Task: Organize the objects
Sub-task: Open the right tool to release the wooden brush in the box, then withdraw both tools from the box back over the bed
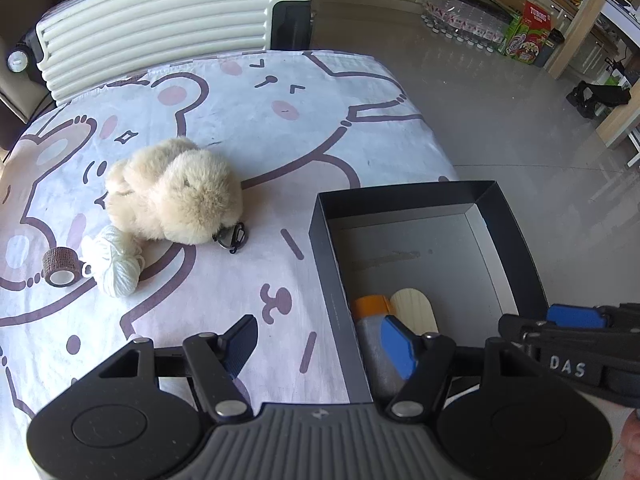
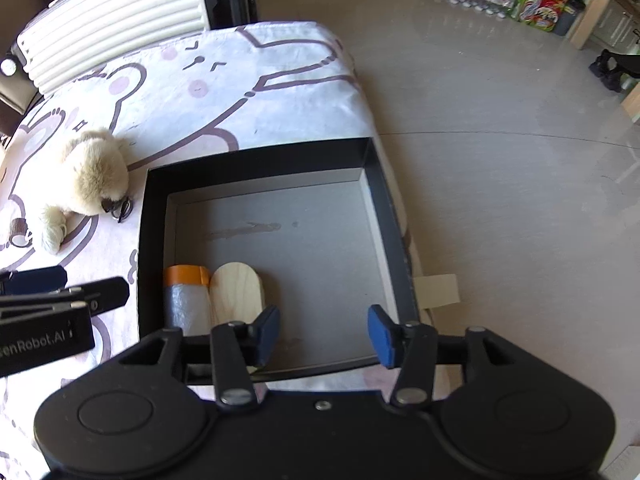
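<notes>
- Left wrist view, taking the box (image 1: 404, 200) as landmark: farthest left of it a brown tape roll (image 1: 60, 267) lies on the cartoon-print cloth (image 1: 256, 120).
- Just beside the roll, on its box side, sits a white yarn ball (image 1: 114, 264), touching the plush toy (image 1: 176, 192).
- A dark clip (image 1: 234, 236) lies at the toy's box-side edge, still well left of the box.
- Left gripper (image 1: 320, 344) hangs with jaws spread wide and nothing between them, straddling the box's left wall.
- Inside the box, against its left wall at the near end, lies a grey bottle (image 1: 374, 356) with an orange cap; a wooden piece (image 1: 414, 308) lies touching it on the right.
- Right gripper (image 2: 324, 334) hovers over the box's near part, right of the wooden piece, jaws wide and empty.
- Behind the cloth, far from the box, stands a cream ribbed suitcase (image 1: 160, 16).
- Right of the box is grey floor (image 2: 500, 160), with drink cartons (image 2: 548, 0) far off.
</notes>
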{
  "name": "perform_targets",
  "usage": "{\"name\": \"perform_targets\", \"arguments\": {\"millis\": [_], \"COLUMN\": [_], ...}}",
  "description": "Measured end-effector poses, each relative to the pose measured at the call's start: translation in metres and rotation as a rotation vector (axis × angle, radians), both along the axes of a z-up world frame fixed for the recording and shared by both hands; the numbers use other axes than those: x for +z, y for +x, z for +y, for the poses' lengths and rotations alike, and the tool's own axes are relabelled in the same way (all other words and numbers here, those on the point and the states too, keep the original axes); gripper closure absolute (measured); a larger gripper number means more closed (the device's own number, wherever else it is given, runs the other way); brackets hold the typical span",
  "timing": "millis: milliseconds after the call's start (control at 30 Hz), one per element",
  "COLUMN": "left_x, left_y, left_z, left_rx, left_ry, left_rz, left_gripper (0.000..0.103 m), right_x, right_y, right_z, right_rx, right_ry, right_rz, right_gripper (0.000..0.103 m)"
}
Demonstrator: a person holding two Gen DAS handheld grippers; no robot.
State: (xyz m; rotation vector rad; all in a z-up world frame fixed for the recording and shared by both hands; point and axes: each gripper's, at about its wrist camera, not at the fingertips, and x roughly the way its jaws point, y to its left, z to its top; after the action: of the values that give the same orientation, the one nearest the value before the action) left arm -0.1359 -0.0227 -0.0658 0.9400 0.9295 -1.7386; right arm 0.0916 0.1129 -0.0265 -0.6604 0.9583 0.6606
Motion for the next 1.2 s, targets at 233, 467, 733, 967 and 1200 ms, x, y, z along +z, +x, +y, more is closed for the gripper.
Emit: {"name": "perform_targets", "arguments": {"millis": [233,467,733,967,1200], "left_x": [0.001,0.003,0.005,0.004,0.004], "left_y": [0.003,0.007,0.014,0.019,0.02], "left_z": [0.01,0.018,0.024,0.024,0.024], "left_rx": [-0.01,-0.023,-0.017,-0.003,0.002], "left_ry": [0.024,0.037,0.027,0.016,0.002], "left_rz": [-0.013,-0.028,-0.052,-0.076,-0.095], "left_gripper": [0.031,0.023,0.012,0.002,0.0], "right_x": [0.016,0.02,0.021,0.023,0.026], "right_y": [-0.007,-0.017,-0.021,-0.019,-0.015], "right_z": [-0.011,-0.016,-0.022,-0.031,-0.041], "right_rx": [-0.023,-0.03,-0.064,-0.095,-0.115], "right_ry": [0.024,0.014,0.006,0.011,0.028], "right_rz": [-0.026,-0.04,-0.065,-0.099,-0.123], "right_gripper": [0.044,0.038,0.028,0.011,0.0]}}
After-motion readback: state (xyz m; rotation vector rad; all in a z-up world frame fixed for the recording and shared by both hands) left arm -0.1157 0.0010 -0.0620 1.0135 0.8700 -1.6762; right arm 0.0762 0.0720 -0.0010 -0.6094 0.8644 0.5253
